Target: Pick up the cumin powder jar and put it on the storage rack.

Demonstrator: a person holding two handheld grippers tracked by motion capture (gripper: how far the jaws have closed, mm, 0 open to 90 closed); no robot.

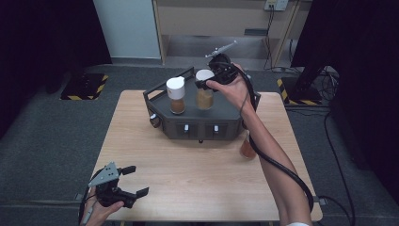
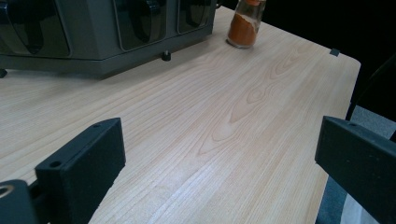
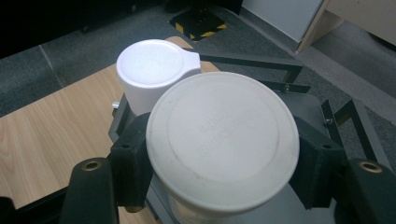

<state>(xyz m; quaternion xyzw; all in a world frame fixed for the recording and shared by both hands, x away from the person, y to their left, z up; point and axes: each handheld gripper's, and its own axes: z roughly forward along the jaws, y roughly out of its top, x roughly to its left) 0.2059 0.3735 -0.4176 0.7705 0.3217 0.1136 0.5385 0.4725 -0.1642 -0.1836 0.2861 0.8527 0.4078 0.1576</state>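
A dark grey rack (image 1: 226,115) stands at the back of the wooden table (image 1: 197,179). On its top are two white-capped spice jars. My right gripper (image 1: 207,84) is shut on the right jar (image 1: 204,96), its jaws pressed on both sides of the wide white cap (image 3: 222,140). The left jar (image 1: 176,96) stands free just beside it, with its cap (image 3: 152,67) close behind the held one. A third jar of orange spice (image 1: 245,149) stands on the table in front of the rack's right end, partly hidden by the forearm. My left gripper (image 1: 137,180) hovers open and holds nothing at the table's front left.
The rack's front (image 2: 107,32) has dark windows and small knobs, and the orange jar (image 2: 245,25) stands to its right. Bare wood lies between the left gripper's fingers (image 2: 81,165). A cable (image 1: 282,169) trails along the right forearm. Grey floor surrounds the table.
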